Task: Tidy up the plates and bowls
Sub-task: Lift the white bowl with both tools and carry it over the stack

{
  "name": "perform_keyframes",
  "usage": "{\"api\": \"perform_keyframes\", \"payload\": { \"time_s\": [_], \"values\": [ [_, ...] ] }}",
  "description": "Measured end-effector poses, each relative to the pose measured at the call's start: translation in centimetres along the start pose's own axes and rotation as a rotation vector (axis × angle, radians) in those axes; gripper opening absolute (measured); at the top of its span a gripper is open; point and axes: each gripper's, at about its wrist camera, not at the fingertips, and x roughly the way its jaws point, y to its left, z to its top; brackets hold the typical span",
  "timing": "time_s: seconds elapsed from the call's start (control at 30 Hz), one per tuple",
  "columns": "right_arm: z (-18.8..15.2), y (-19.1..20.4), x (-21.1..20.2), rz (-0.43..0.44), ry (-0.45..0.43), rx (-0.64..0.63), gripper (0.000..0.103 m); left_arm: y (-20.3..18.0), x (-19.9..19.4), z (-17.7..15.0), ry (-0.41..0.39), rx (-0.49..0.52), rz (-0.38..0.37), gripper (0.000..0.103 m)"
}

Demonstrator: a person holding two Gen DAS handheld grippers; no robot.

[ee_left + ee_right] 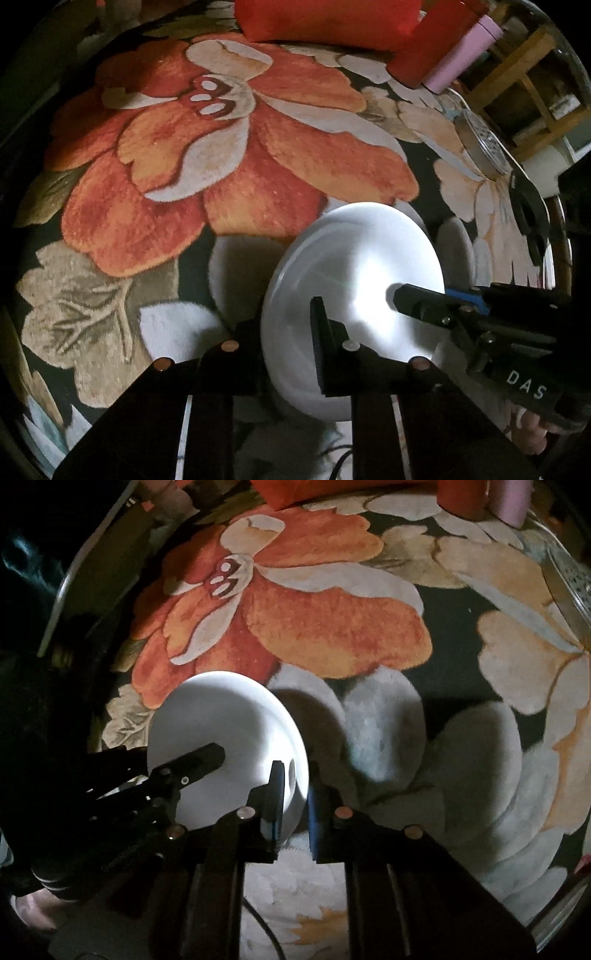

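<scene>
A white plate is held tilted on edge above a floral rug. My left gripper is shut on the plate's near rim, one finger on each face. My right gripper is shut on the opposite rim of the same plate. In the left wrist view the right gripper's finger comes in from the right across the plate's face. In the right wrist view the left gripper's finger comes in from the left. No bowl shows in either view.
The orange-flowered rug fills both views. A red cushion and a pink cylinder lie at the far edge. A round metal tin and a wooden shelf stand at the right. A dark board leans at the left.
</scene>
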Motion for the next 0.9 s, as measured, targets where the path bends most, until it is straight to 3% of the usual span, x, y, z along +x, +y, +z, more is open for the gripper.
{"api": "perform_keyframes", "payload": {
  "time_s": [0.33,0.57,0.9],
  "values": [
    [-3.4,-2.5,-5.4,-0.052,-0.001,0.053,0.010,-6.5,-2.3,-1.9,-0.004,0.141,-0.076,0.018],
    [-8.4,-4.8,-9.8,-0.062,-0.060,0.191,0.011,-11.9,-4.0,-2.7,-0.021,0.210,-0.128,0.018],
    [-12.7,-6.8,-13.9,-0.130,-0.126,0.231,0.011,-17.2,-4.8,-4.7,-0.005,0.300,-0.210,0.018]
  ]
}}
